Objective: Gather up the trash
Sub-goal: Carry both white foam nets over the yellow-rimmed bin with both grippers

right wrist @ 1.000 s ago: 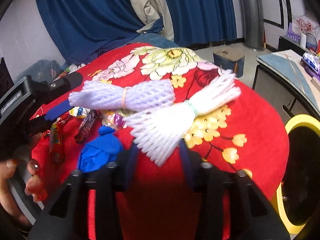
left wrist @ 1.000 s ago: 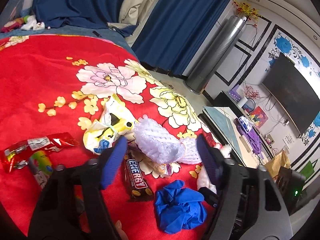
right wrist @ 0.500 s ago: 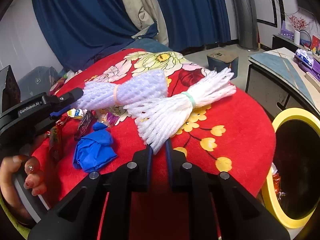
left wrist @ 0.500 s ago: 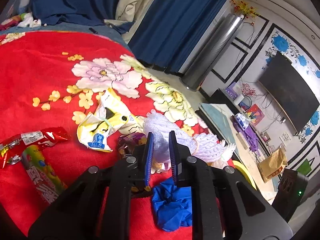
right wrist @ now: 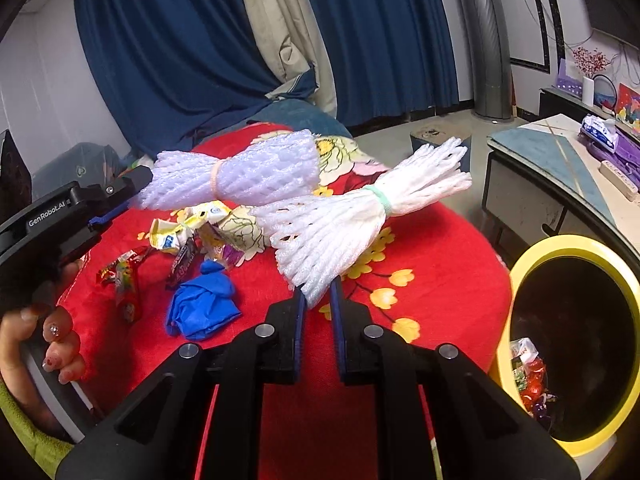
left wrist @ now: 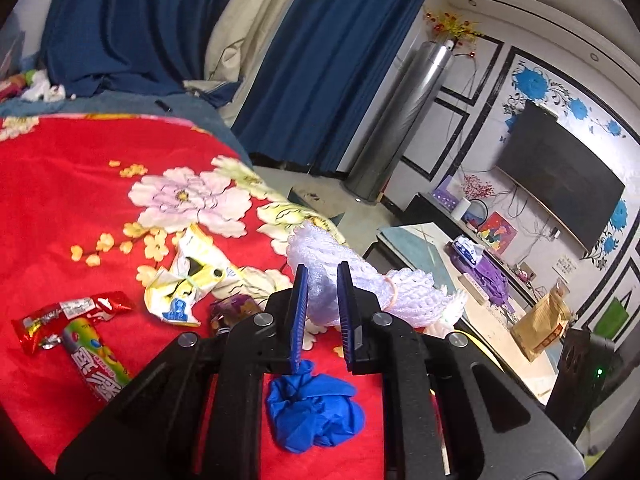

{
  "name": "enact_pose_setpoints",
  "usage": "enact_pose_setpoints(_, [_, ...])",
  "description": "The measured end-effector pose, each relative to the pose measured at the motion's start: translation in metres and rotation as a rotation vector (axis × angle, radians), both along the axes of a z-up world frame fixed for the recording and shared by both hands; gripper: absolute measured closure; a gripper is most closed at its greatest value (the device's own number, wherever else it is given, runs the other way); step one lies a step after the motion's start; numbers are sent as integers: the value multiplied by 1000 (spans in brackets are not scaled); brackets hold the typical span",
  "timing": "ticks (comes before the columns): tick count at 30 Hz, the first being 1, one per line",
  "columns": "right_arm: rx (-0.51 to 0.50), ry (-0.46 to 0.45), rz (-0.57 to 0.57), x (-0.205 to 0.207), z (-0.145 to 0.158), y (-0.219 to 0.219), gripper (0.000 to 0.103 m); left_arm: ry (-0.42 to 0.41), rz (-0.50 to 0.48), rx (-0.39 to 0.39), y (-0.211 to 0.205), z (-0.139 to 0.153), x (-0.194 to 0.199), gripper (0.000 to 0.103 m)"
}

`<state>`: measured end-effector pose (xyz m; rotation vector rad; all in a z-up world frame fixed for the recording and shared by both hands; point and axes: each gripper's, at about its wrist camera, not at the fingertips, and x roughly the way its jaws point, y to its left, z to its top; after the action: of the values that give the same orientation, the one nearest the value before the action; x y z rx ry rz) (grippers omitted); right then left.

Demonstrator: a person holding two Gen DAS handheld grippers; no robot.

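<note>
My left gripper (left wrist: 322, 272) is shut on a lilac foam net bundle (left wrist: 332, 264), lifted off the red flowered cloth (left wrist: 60, 208); that lilac foam net bundle (right wrist: 248, 176) hangs at the left gripper (right wrist: 132, 196) in the right wrist view. My right gripper (right wrist: 318, 292) is shut on the end of a white foam net bundle (right wrist: 348, 220) tied with a green band, held above the cloth. Below lie a crumpled blue glove (left wrist: 314, 412), a yellow wrapper (left wrist: 188, 280) and a red candy wrapper (left wrist: 72, 316). A yellow-rimmed bin (right wrist: 560, 248) with trash inside stands at the right.
A dark candy bar wrapper (right wrist: 182, 260) and a blue glove (right wrist: 202, 304) lie on the red cloth (right wrist: 440, 248). A person's hand (right wrist: 44, 344) holds the left gripper. A low table (right wrist: 560, 168), a silver column (left wrist: 400, 128) and blue curtains (left wrist: 320, 60) stand beyond.
Both grippers closed on their foam net bundles and lifted them off the cloth. The views drew back slightly and the yellow bin came further into the right wrist view.
</note>
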<state>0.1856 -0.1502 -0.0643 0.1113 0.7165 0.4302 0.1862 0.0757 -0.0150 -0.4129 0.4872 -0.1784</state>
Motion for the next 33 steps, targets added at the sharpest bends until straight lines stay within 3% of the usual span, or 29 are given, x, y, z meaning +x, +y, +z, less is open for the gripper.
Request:
enact_pose_setpoints(14, [-3,-61,-35,-22,27,-28,91,-77,-44,41,-22,22,-15,94])
enact_pose_setpoints(33, [-18,-73,-113,-47,36,-81,91,-118,-124,102,-57,28,-25,94])
